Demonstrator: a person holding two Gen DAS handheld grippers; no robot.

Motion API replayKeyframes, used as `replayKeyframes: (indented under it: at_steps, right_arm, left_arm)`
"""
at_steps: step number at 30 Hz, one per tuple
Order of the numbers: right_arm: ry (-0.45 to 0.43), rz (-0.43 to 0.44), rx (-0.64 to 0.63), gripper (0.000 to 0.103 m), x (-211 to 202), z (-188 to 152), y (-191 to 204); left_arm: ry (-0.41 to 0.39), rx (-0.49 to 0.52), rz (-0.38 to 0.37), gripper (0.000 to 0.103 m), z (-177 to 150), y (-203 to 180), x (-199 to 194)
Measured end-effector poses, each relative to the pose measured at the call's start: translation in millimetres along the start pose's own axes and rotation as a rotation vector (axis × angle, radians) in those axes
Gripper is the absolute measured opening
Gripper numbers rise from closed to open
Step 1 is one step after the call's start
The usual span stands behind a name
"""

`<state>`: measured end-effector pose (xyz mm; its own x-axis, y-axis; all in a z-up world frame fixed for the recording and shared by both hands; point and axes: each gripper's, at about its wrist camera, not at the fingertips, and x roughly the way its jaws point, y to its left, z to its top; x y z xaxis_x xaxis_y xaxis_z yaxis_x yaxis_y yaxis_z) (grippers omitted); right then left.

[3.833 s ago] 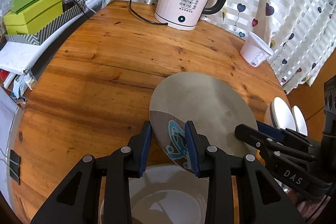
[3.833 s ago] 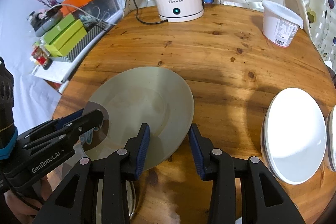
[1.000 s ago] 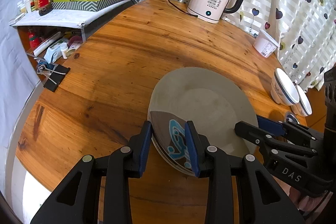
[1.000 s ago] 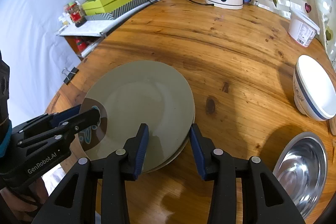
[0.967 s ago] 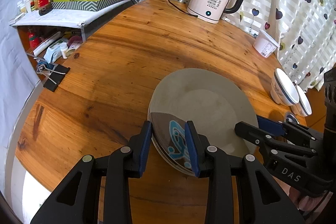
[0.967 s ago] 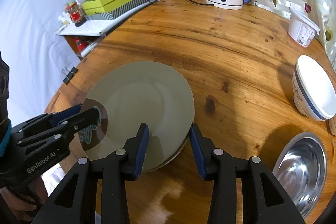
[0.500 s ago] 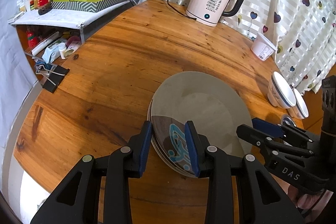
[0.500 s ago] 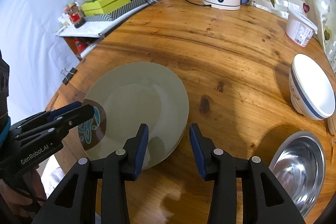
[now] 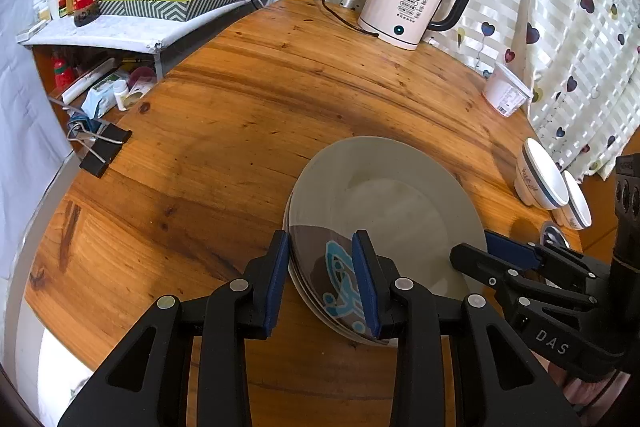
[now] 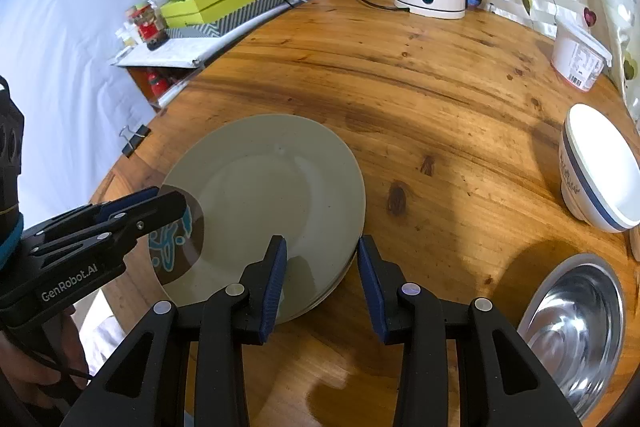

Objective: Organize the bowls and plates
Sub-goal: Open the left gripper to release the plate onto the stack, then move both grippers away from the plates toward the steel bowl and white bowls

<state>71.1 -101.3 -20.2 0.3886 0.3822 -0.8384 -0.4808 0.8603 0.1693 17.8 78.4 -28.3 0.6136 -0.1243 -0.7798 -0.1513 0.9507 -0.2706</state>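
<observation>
Where stacked at the bench's point(image 9: 280, 99) near edge, two plates point(image 10: 260, 187) at least, top plate point(image 9: 392, 203) clamped by left gripper point(image 9: 320, 275). Right gripper point(image 10: 320, 279) just closing around its rim, grip unclear. Two white bowls point(image 9: 540, 179) and one steel bowl point(image 10: 576, 327) alongside.

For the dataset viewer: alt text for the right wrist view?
Grey plate tops a stack on the round wooden table; the right gripper straddles its near rim, the left gripper at its patterned edge. Steel bowl and white bowl right.
</observation>
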Motion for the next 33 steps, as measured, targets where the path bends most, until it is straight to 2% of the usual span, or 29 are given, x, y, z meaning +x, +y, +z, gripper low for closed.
replayKeyframes:
  at_steps: [12, 24, 33]
  right_arm:
    - [-0.021, -0.001, 0.014, 0.037, -5.4, 0.4, -3.8]
    - [-0.066, 0.019, 0.039, 0.051, -29.2, -1.8, -24.2]
    - [-0.086, 0.050, 0.044, 0.051, -47.9, -6.4, -29.7]
  left_arm:
    - [-0.003, -0.010, -0.005, 0.034, 1.4, 2.1, -0.7]
    - [-0.031, 0.015, -0.003, 0.034, 9.0, -5.1, -11.7]
    - [-0.037, 0.061, -0.018, 0.034, 14.3, -26.9, -14.7]
